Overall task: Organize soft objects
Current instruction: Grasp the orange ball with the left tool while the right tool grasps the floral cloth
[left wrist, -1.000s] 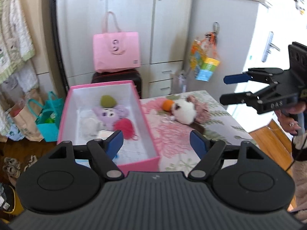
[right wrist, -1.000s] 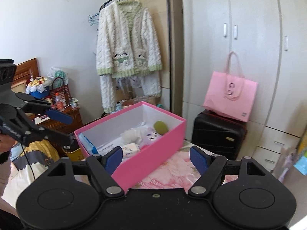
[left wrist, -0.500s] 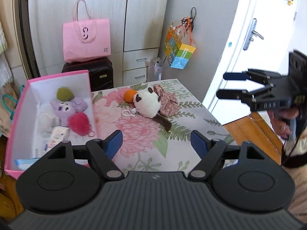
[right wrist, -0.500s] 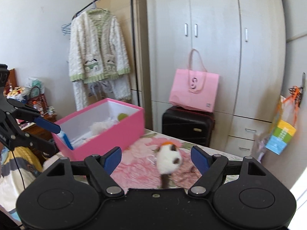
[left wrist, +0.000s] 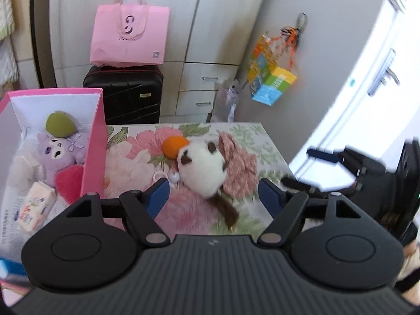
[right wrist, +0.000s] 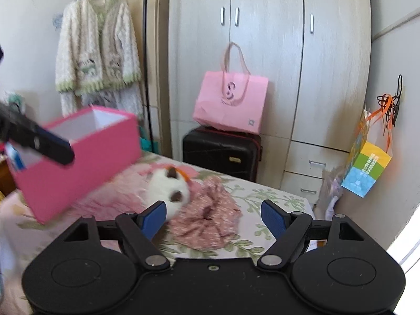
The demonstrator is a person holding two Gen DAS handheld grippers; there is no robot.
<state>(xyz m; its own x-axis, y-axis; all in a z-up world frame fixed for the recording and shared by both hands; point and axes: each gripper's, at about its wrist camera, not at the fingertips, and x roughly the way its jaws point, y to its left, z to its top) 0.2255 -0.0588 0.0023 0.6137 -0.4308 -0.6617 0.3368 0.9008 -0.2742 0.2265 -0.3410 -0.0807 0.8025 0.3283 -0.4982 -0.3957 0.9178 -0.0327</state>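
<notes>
Our left gripper and right gripper, both released, hover above a fluffy white plush and a crumpled pink floral cloth on the flowered counter.

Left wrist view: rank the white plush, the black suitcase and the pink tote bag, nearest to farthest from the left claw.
1. White plush: on the floral table, just ahead of the open left claw.
2. Black suitcase: on the floor past the table's far edge, left of centre.
3. Pink tote bag: atop the suitcase, against the wardrobe.
</notes>
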